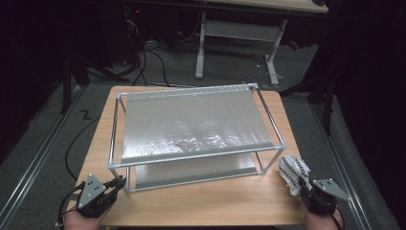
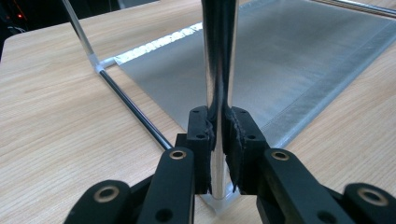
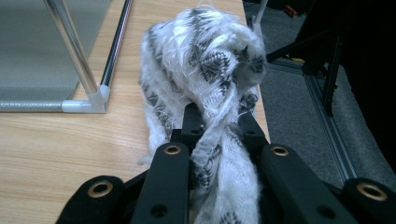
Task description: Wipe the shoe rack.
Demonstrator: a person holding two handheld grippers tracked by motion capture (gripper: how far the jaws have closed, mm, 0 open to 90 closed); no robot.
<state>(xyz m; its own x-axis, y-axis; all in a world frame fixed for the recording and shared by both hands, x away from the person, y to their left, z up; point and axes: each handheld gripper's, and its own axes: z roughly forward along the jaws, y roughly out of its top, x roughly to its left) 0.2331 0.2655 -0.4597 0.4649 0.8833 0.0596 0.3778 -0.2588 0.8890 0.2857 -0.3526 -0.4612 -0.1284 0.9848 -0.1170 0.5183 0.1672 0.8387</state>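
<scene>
A metal-tube rack (image 1: 194, 158) with two silver sheet shelves stands in the middle of the wooden table (image 1: 201, 203). My left gripper (image 1: 117, 184) is shut on the rack's near-left upright post (image 2: 218, 60), just above its white corner foot. My right gripper (image 1: 302, 186) sits at the table's front right, shut on a crumpled white cloth with a dark pattern (image 1: 293, 172). In the right gripper view the cloth (image 3: 205, 65) bunches up above the jaws (image 3: 219, 126), beside the rack's near-right corner (image 3: 95, 100).
Bare wood runs along the front edge in front of the rack. The table's right edge lies close beside the cloth, with grey floor (image 1: 335, 143) and a floor rail beyond. Another desk frame (image 1: 239, 33) stands behind.
</scene>
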